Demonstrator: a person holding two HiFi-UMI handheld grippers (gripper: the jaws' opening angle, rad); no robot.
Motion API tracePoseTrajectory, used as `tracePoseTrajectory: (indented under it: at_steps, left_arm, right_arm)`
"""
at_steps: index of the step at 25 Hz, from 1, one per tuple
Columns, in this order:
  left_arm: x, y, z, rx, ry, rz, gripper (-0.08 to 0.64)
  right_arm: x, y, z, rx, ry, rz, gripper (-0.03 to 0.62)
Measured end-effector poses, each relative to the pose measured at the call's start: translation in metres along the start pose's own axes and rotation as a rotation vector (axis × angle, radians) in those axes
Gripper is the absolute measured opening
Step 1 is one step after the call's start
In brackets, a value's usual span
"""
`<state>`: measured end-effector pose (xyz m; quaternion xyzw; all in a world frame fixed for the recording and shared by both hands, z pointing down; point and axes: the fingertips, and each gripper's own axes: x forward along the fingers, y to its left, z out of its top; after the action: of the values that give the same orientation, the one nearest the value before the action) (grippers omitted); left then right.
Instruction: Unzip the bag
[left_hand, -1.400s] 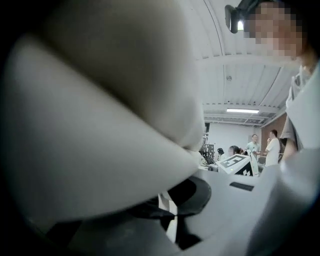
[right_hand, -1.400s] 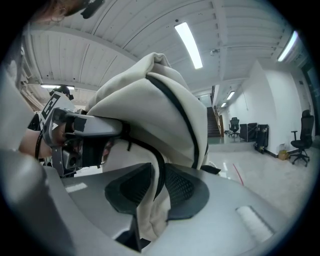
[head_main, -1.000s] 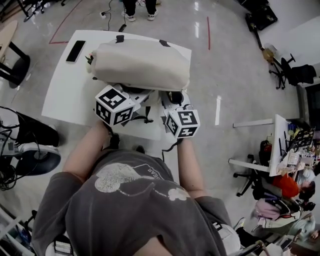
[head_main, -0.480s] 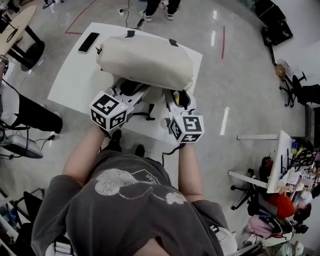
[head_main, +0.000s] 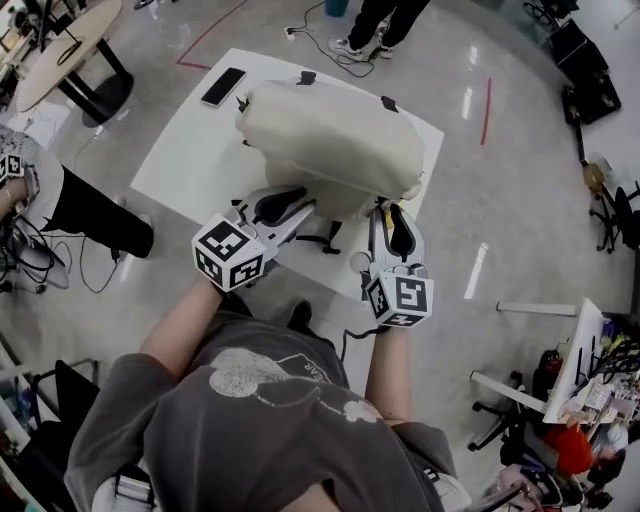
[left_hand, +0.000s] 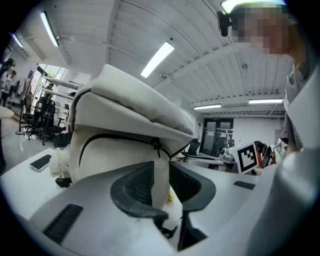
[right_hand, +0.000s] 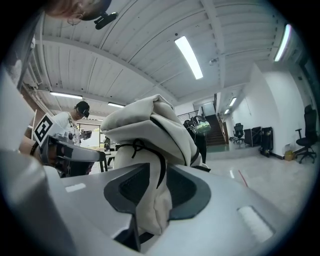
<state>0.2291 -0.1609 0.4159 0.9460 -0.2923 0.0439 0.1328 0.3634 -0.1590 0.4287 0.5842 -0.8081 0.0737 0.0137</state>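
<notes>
Left forearm (head_main: 178, 318) and right forearm (head_main: 388, 365) reaching forward, left tongs (head_main: 283, 205) near level, jaws just opening, bag (head_main: 330, 135) fabric loose between them, right tongs (head_main: 396, 226) near level, jaws just closing, pinching a fold

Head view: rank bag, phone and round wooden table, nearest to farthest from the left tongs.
The left tongs have just been opening, with bag cloth between the jaws.
1. bag, right at the tongs' tips.
2. phone, far left corner of the white table.
3. round table, off beyond, upper left.
</notes>
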Motion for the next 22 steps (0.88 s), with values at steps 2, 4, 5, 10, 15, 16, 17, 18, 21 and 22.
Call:
tracePoseTrajectory:
  at_steps: [2, 4, 5, 10, 15, 16, 17, 18, 21, 22]
  left_arm:
    - [-0.011, 0.013, 0.001, -0.018, -0.013, -0.002, 0.088]
    - [-0.024, 0.029, 0.002, -0.037, -0.031, -0.017, 0.074]
    - [-0.03, 0.039, 0.003, -0.046, -0.04, -0.027, 0.065]
    - [-0.068, 0.095, -0.002, -0.083, -0.042, -0.105, 0.051]
    - [-0.112, 0.153, -0.011, -0.126, -0.025, -0.158, 0.04]
    - [-0.122, 0.163, -0.011, -0.135, -0.023, -0.166, 0.038]
    - [-0.133, 0.172, -0.012, -0.14, -0.019, -0.176, 0.037]
    - [-0.143, 0.18, -0.014, -0.142, -0.013, -0.188, 0.037]
    - [-0.167, 0.198, -0.022, -0.151, 0.014, -0.232, 0.034]
    - [-0.174, 0.202, -0.025, -0.155, 0.022, -0.25, 0.034]
  right_arm:
    - [0.001, 0.004, -0.002, 0.007, 0.01, -0.029, 0.091]
    - [0.003, 0.012, -0.001, 0.004, 0.015, -0.071, 0.07]
    - [0.005, 0.017, -0.001, 0.005, 0.01, -0.094, 0.061]
    - [0.023, 0.049, 0.005, 0.077, -0.087, -0.218, 0.042]
    - [0.043, 0.095, 0.003, 0.055, -0.093, -0.339, 0.027]
    - [0.045, 0.107, 0.001, 0.06, -0.091, -0.358, 0.026]
    - [0.047, 0.119, -0.002, 0.068, -0.088, -0.375, 0.024]
    - [0.047, 0.132, -0.006, 0.076, -0.081, -0.391, 0.021]
    - [0.044, 0.168, -0.021, 0.094, -0.06, -0.455, 0.015]
    - [0.041, 0.179, -0.026, 0.098, -0.055, -0.485, 0.015]
